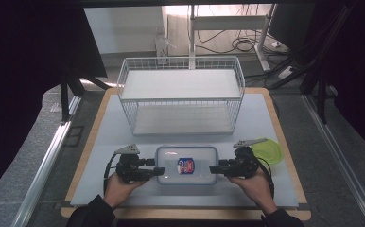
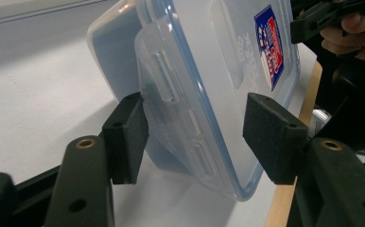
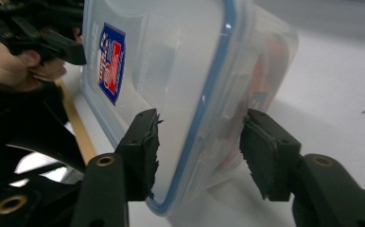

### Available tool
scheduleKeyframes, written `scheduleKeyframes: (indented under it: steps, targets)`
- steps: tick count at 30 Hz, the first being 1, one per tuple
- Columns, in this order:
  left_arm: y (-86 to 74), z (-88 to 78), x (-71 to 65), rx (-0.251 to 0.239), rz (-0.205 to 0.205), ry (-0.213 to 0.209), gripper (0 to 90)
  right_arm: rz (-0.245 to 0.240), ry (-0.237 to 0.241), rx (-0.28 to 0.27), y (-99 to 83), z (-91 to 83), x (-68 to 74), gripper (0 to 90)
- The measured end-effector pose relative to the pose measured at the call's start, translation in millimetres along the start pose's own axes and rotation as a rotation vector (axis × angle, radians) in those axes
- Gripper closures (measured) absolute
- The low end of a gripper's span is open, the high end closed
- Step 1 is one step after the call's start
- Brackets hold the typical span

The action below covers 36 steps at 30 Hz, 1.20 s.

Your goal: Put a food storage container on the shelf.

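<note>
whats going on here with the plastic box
A person has a gripper at each short end of a clear lidded container lying on the table. The left gripper and the right gripper each straddle an end, jaws part closed, pads near or just touching it. A wire basket stands behind, and a green lid lies at the right.

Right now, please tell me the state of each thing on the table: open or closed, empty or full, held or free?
Clear plastic box with blue-sealed lid: lid on, flat on the table, an end between each claw's jaws.
White wire basket: upright, empty.
Green plastic lid: lying flat, free.
Left claw: open around the box's left end.
Right claw: shut on the box's right end.
</note>
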<state>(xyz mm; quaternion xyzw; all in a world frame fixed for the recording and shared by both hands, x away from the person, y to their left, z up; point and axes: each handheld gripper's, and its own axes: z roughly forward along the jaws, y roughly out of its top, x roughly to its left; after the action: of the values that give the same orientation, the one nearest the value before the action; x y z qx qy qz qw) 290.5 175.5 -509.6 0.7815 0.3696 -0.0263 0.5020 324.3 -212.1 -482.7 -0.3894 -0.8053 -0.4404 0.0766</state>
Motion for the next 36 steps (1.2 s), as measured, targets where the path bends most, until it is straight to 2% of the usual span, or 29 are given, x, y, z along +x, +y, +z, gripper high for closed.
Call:
scheduleKeyframes:
  steps: [1, 3, 6, 9, 13, 19, 27, 36]
  targets:
    - [0.0, 0.0, 0.0, 0.000, 0.000, 0.000, 43.6, 0.000, 0.000, 0.000, 0.0, 0.0, 0.0, 50.7]
    - [0.4, -0.6, 0.3, -0.011, -0.017, -0.001, 44.8, 0.030, 0.003, -0.003, -0.4, -1.5, 0.6, 52.1]
    - [1.4, 0.1, 0.4, -0.017, -0.035, 0.003, 45.2, 0.032, -0.028, -0.002, 0.2, -1.7, 5.7, 52.4]
    - [3.4, -0.9, -0.7, -0.024, -0.027, 0.034, 46.6, 0.000, -0.059, -0.009, 1.3, -2.3, 11.4, 53.2]
    - [4.1, -1.6, 0.6, -0.028, -0.030, 0.033, 47.7, -0.031, -0.079, -0.041, 4.3, -3.5, 15.8, 53.3]
    - [14.1, -7.2, -2.2, -0.056, -0.003, 0.042, 47.8, -0.041, -0.073, -0.077, 10.3, -9.1, 17.8, 53.1]
    - [25.5, -14.9, -2.4, -0.072, 0.011, 0.045, 48.5, -0.059, -0.068, -0.103, 19.0, -12.1, 19.9, 53.1]
    - [49.1, -26.7, -1.4, -0.106, 0.031, 0.057, 48.3, -0.085, -0.079, -0.147, 43.1, -20.8, 27.4, 53.1]
